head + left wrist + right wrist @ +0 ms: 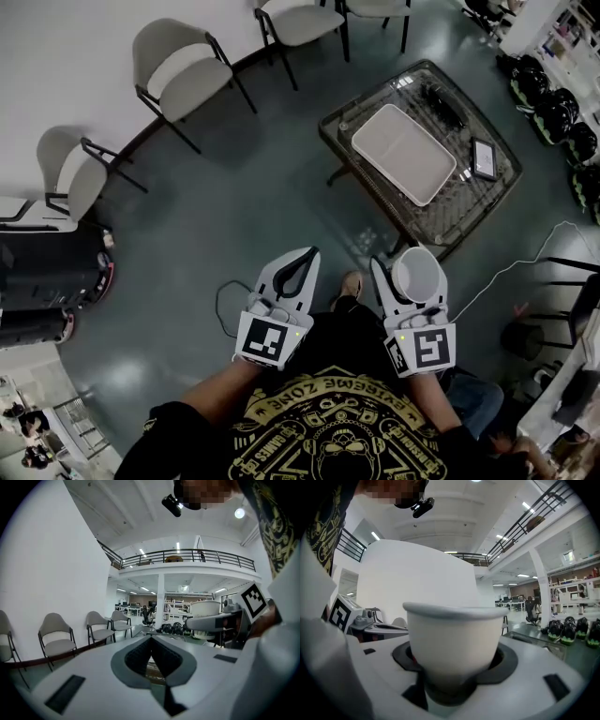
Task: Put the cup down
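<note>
1. The cup is gripped by the right gripper. Its jaws are pressed against the cup's lower wall on either side.
2. In the right gripper view the cup is seen upright with its mouth up, filling the gap between the jaws of the right gripper. Its rim stands above them.
3. The cup is held in the air over the floor. In the head view it lies just short of the near edge of the table, and nothing is touched by it except the jaws.
4. The left gripper is clenched with nothing in it. In its own view the tips of the left gripper are seen meeting, with only an empty slit behind them.
5. The two grippers are held side by side in front of the person, and both are pointed towards the table.
6. A white tray is seen lying on the table's glass top, with a small dark device beside it.
7. Chairs are lined up along the wall, well apart from the cup.
</note>
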